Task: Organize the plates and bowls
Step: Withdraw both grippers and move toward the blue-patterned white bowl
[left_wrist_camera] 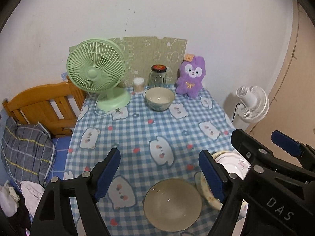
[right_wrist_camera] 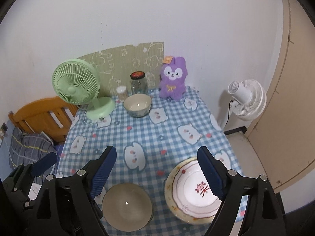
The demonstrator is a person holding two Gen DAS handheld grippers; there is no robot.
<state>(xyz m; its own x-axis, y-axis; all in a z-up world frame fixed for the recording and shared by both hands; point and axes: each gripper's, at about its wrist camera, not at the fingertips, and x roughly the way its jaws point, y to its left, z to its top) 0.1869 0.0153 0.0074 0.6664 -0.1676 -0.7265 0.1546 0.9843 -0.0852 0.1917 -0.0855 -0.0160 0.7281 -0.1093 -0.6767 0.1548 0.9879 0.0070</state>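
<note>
A grey-beige bowl (left_wrist_camera: 172, 204) (right_wrist_camera: 127, 206) sits at the near edge of the checked table. Right of it lies a white plate with a floral rim and a red mark (right_wrist_camera: 194, 191), partly hidden by the right gripper in the left wrist view (left_wrist_camera: 229, 162). A second bowl with a blue pattern (left_wrist_camera: 159, 99) (right_wrist_camera: 137, 105) stands at the far side. My left gripper (left_wrist_camera: 159, 175) is open and empty above the near bowl. My right gripper (right_wrist_camera: 156, 174) is open and empty, hovering between the near bowl and the plate.
At the far edge stand a green desk fan (left_wrist_camera: 96, 72), a cotton swab tub (left_wrist_camera: 138, 85), a glass jar with a dark lid (left_wrist_camera: 158, 76) and a purple plush (left_wrist_camera: 190, 77). A wooden bed headboard (left_wrist_camera: 42, 106) is left, a white floor fan (right_wrist_camera: 246, 102) right.
</note>
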